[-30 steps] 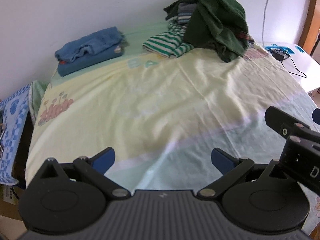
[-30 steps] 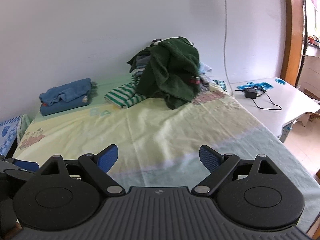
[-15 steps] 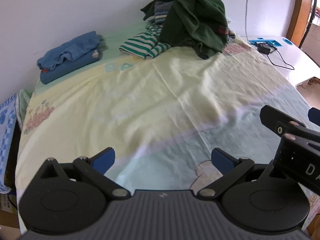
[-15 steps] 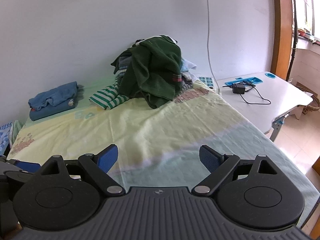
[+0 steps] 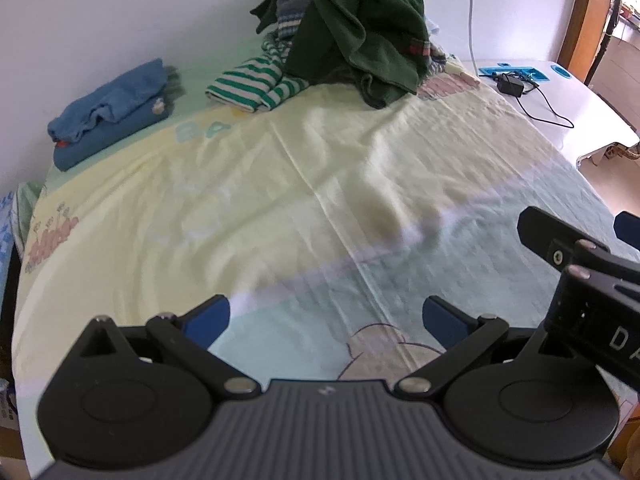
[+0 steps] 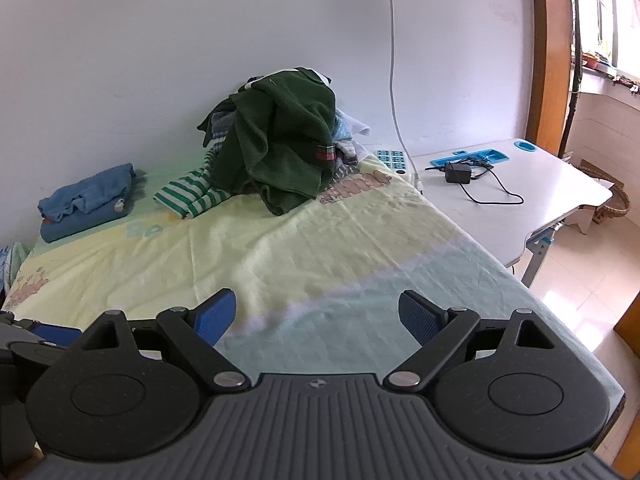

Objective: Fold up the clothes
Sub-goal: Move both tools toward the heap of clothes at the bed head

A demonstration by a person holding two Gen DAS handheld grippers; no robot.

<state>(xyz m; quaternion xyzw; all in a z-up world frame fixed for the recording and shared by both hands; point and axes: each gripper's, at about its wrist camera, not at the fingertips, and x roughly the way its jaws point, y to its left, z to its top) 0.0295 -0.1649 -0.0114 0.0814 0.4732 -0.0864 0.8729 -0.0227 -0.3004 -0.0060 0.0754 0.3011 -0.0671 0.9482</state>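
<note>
From the left wrist view, the left gripper [image 5: 326, 316] hung with jaws spread wide and empty above the pale yellow-and-green bed sheet [image 5: 280, 184]; a heap of unfolded clothes topped by a dark green sweater [image 5: 356, 24] sat at the sheet's far edge, folded blue garments [image 5: 108, 112] left of it.

From the right wrist view, the right gripper [image 6: 318, 314] likewise gaped empty over the sheet, a white table [image 6: 520, 200] right of it.

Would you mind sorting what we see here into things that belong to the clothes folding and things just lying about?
Belongs to the job:
green garment topping the pile
striped top
folded blue clothes
left tool, open
right tool, open

Just lying about:
charger on the white desk
blue tray
</note>
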